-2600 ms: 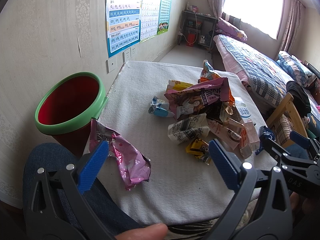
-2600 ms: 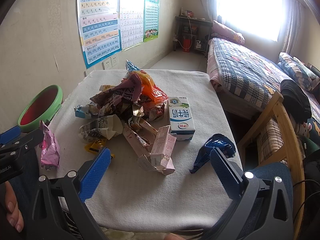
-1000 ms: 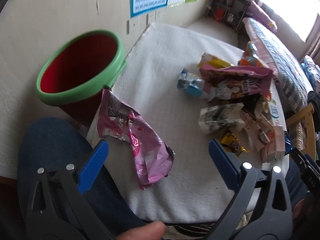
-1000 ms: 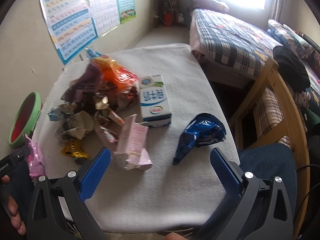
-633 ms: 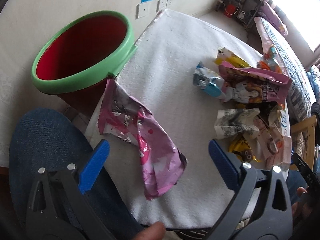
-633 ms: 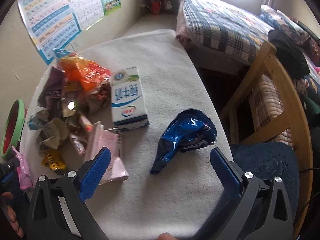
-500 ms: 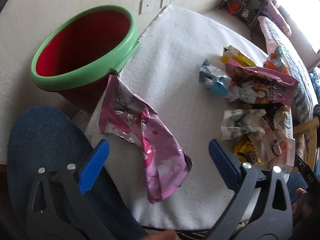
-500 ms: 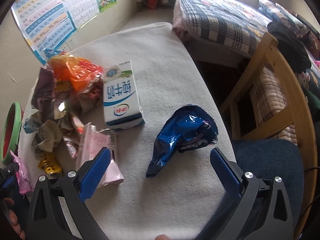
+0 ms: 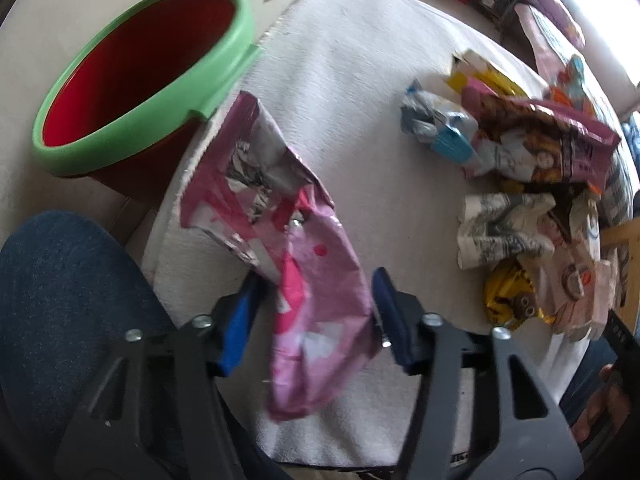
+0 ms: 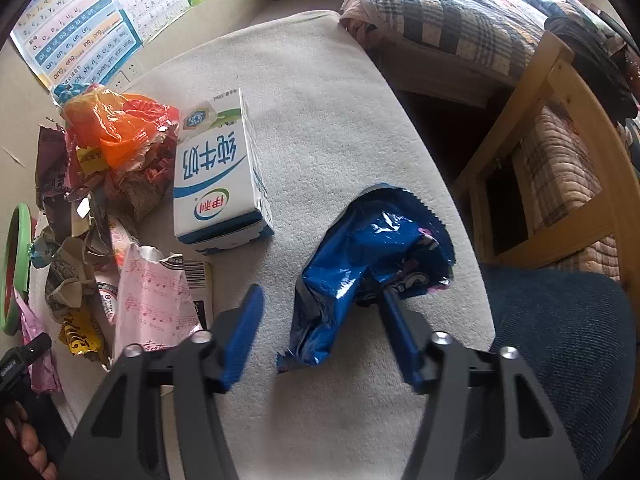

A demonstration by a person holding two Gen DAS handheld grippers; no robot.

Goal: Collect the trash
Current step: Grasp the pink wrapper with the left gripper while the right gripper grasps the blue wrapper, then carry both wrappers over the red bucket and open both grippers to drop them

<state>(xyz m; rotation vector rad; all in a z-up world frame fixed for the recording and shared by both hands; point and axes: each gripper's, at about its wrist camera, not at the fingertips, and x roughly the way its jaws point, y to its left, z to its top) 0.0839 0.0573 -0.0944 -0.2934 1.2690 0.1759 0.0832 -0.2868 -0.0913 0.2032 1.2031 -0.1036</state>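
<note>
Left gripper (image 9: 316,316) jaws, just closing, straddle the pink wrapper (image 9: 308,280) at lower centre, not visibly pinching it. Right gripper (image 10: 320,332) likewise brackets the blue wrapper (image 10: 368,264). Grasp step under way; next, clamp fully, then carry to the bin (image 9: 140,92) at upper left.

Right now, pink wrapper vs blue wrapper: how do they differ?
The pink wrapper lies long and fairly flat at the table's corner beside the red bin; the blue wrapper is puffed, near the opposite edge. Pink shows silver lining; blue looks glossy. Both are empty, each between a gripper's closing jaws.
</note>
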